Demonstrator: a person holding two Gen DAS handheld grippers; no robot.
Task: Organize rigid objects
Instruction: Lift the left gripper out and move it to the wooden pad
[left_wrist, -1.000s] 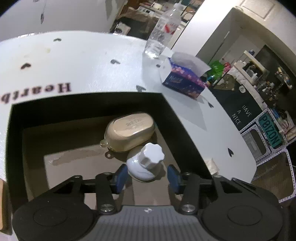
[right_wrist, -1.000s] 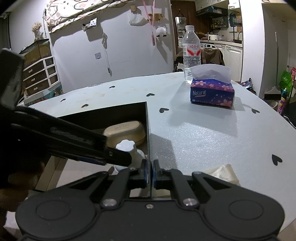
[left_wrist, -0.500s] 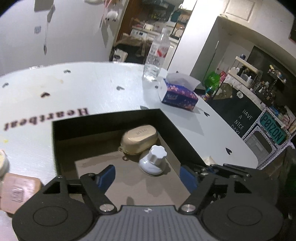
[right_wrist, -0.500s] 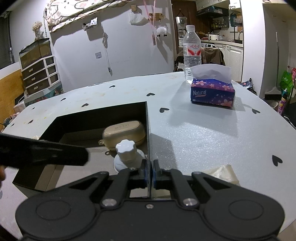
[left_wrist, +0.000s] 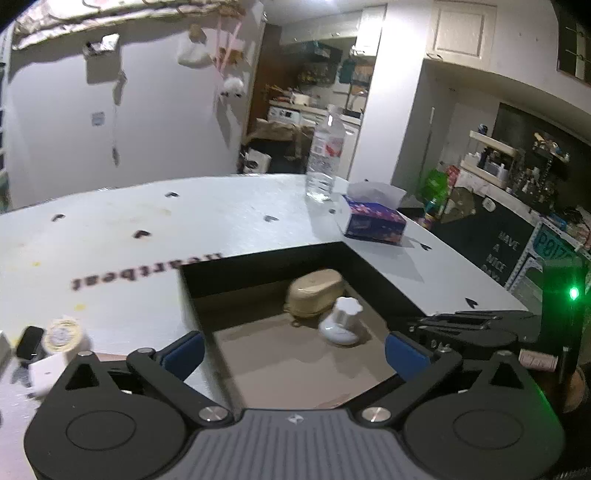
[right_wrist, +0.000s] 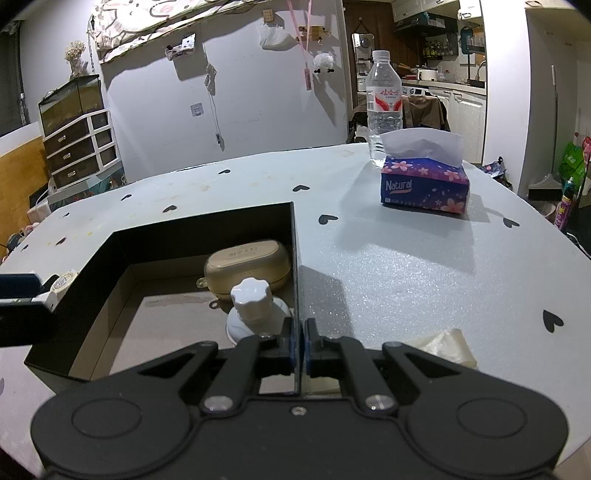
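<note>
Inside the black box (right_wrist: 184, 236), the right gripper (right_wrist: 299, 343) pinches its wall, half-hiding the white knob (right_wrist: 255, 306); the left gripper (left_wrist: 293, 350), jaws just opened wide, holds nothing.

The white knob-topped bottle (left_wrist: 341, 322) has been released inside the black box (left_wrist: 380, 275): a second ago it was clamped between the blue pads of the left hand-held gripper (left_wrist: 293, 349), whose jaws have just been opening and are now spread wide with nothing between them. That hand-held gripper has been drawn back and raised from the box, so the bottle is seen farther off, standing beside the beige case (left_wrist: 316, 291).
</note>
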